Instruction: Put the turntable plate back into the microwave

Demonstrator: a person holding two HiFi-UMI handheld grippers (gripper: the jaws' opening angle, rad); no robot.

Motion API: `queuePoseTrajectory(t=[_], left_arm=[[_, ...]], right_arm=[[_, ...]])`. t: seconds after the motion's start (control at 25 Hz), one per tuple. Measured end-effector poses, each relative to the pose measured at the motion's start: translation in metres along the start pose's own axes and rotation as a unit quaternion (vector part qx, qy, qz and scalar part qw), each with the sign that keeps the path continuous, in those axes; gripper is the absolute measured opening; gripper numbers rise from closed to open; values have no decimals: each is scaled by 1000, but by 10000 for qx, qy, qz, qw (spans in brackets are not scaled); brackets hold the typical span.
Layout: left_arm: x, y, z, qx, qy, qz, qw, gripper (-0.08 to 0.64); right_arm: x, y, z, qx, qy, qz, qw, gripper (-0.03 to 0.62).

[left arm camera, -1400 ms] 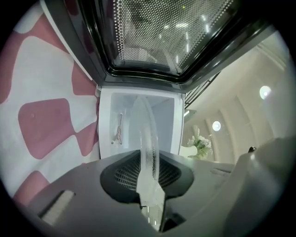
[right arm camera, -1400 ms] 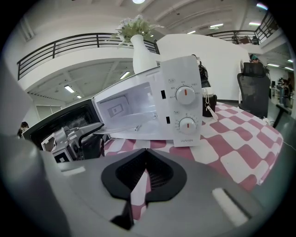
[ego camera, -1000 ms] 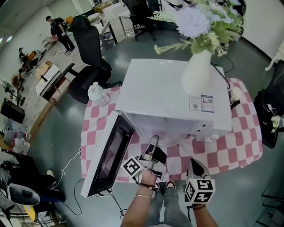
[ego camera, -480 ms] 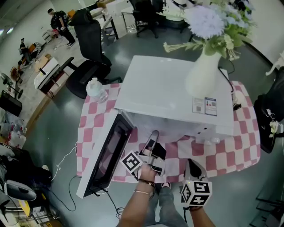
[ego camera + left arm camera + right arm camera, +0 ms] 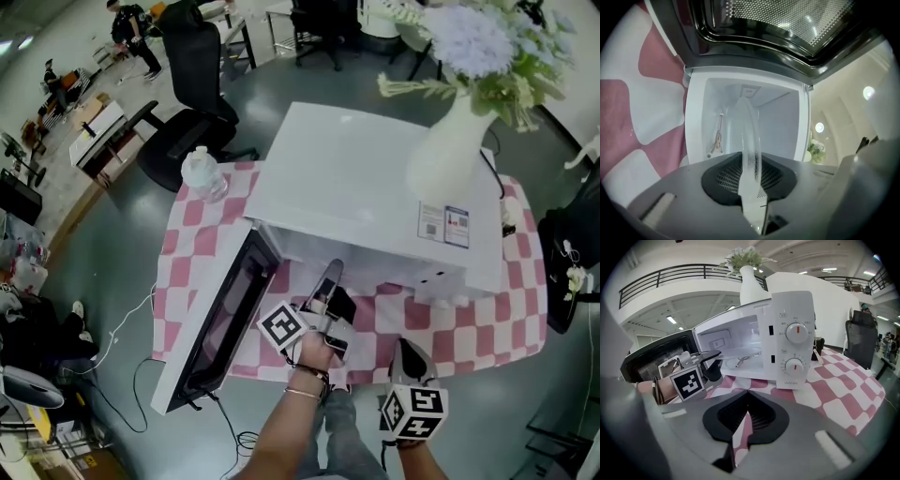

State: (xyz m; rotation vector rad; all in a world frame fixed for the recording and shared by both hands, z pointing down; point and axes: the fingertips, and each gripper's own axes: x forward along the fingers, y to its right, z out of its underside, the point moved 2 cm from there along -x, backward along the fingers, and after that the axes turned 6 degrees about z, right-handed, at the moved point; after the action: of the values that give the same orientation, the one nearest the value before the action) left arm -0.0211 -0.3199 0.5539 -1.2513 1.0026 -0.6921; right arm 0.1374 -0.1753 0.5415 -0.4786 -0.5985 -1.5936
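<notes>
In front of the open microwave [image 5: 375, 197] we find the turntable plate [image 5: 749, 136], a clear glass disc seen edge-on in the left gripper view and lying level in the right gripper view. It sits at the mouth of the white cavity [image 5: 780, 122], with its far part inside the opening. The left gripper [image 5: 751, 180] grasps it by the near rim, the dark pads clenched on the glass. The right gripper [image 5: 740, 430] hangs lower and nearer to us, off to the right of the oven, with its jaws pressed together on nothing. The door [image 5: 220, 323] swings wide to the left, its dark window facing up. On the front panel we see two round knobs [image 5: 796, 333], one above the other. The oven stands on a table under a pink-and-white checked cloth [image 5: 487, 319]. A white vase [image 5: 450, 150] of pale flowers stands on the oven's top, and a water bottle [image 5: 202, 173] stands on the cloth near the far left corner. Around the table spreads a grey floor [image 5: 112, 272], with a black office chair [image 5: 187, 103] just beyond the bottle. Desks and a person [image 5: 127, 19] stand well away, and a railed balcony [image 5: 670, 275] runs overhead.
</notes>
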Motion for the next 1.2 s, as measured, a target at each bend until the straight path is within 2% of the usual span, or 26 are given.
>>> queuePoseTrajectory(t=[0.56,1.2], left_arm=[[17,-11,0,-35,49,-60,10000,67],[30,-25,-2,-95,85,-205,9997,69]], right_arm=[[-1,12,8,17,-38,130,9999,9],[-1,11,13,28,-95,85,9999,9]])
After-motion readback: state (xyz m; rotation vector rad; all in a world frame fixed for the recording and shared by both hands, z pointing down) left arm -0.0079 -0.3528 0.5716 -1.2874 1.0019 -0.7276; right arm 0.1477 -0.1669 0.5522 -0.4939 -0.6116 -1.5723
